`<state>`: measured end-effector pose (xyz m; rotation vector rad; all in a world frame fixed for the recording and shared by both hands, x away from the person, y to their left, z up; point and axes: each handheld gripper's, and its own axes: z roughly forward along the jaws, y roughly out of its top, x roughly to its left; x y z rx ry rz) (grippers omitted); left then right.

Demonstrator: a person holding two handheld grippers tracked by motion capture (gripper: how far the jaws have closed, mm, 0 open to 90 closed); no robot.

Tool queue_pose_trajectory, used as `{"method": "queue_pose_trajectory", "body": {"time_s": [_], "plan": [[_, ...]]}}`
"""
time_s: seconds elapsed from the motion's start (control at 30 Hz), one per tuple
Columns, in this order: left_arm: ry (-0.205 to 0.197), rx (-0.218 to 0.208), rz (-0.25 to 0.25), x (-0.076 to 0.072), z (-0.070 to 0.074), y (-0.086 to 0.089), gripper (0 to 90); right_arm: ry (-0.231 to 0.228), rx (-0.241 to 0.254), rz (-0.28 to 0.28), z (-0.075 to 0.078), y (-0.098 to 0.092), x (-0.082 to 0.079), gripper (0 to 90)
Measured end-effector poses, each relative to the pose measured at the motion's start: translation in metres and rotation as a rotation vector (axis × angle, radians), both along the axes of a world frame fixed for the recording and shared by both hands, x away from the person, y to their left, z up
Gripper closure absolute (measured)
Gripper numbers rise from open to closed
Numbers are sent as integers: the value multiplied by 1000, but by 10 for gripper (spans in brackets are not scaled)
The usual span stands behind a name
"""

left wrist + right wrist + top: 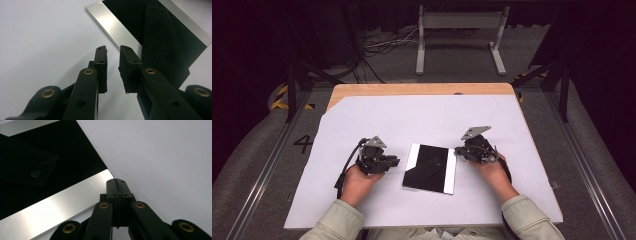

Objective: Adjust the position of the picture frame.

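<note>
The black glossy plate with its two silver edge bands lies flat on the white sheet, near the middle of the table, a little tilted. At its nine o'clock side is the left gripper, pointing at the near silver band; in the left gripper view its jaws stand a little apart, with only bare sheet between the pads. At the three o'clock side the right gripper meets the other band. Its jaws are pressed fully together with nothing between them, and the tips sit just at the plate's corner.

I think the danger is slipping. The plate is thin and smooth, so a closed tip pushing on one corner may turn it on the sheet. Also the hard pads could scratch the shiny face.
</note>
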<state>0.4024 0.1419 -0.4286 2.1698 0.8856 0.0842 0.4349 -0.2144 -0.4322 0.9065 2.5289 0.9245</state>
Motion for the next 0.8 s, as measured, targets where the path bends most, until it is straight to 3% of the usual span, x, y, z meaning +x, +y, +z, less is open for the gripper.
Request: {"method": "queue_pose_trajectory", "body": {"time_s": [0.13,0.27,0.37,0.57,0.8], "plan": [[-9,-7,9,1,1,3,768,-19,15,26,8,0,-9,900],[-19,-17,21,1,3,6,768,-47,24,100,24,3,-32,900],[-24,-20,26,0,4,7,766,-38,39,158,31,6,-48,900],[-30,-28,37,1,5,8,756,10,64,260,32,12,-74,900],[-22,-36,43,0,5,9,745,21,17,355,26,20,-99,900]]}}
